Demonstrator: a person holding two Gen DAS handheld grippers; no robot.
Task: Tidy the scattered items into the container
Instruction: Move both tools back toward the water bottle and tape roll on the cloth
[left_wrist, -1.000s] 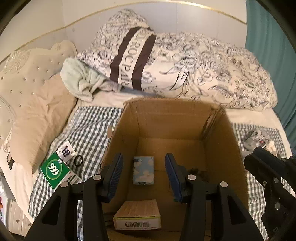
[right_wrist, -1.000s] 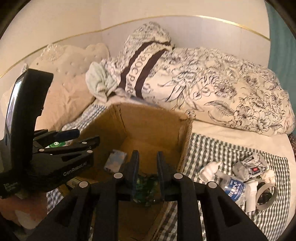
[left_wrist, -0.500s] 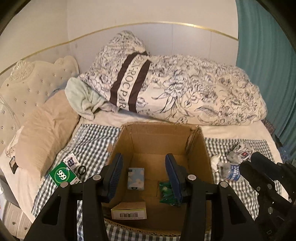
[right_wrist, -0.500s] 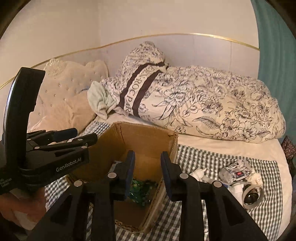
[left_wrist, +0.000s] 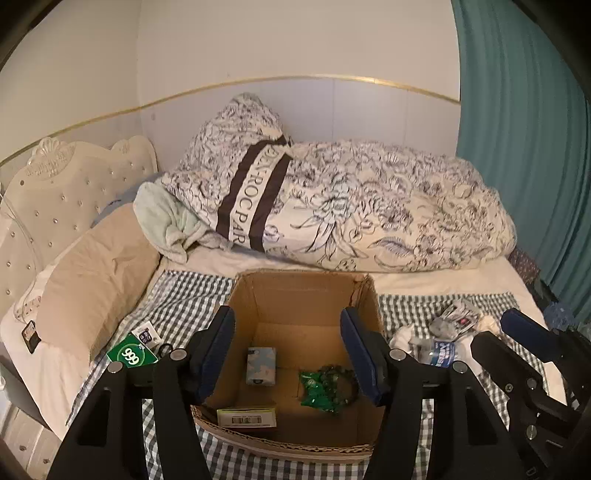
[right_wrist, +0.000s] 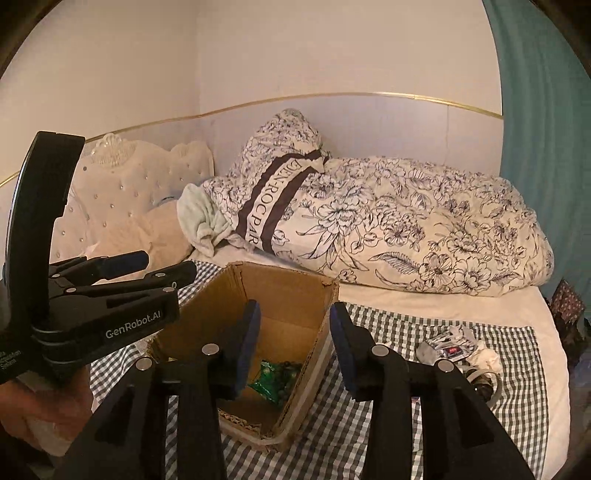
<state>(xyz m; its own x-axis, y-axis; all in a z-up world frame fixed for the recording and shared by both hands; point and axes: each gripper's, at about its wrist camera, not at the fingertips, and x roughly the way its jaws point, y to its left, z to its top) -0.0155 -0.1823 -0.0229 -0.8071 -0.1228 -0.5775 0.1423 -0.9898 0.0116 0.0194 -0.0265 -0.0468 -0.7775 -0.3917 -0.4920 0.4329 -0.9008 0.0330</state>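
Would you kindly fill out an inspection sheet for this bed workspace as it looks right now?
Surface: checked cloth spread over the bed.
Job's things: cardboard box open, holding a light blue packet, green bag and barcoded carton. Still outside: green 999 box on its left; water bottle and crumpled wrappers on its right.
Clutter: floral duvet, beige pillow, mint towel.
Grippers: left gripper and right gripper both empty; their jaws have just been opening.
Cables: nothing seen.
Surroundings: tufted headboard, teal curtain.
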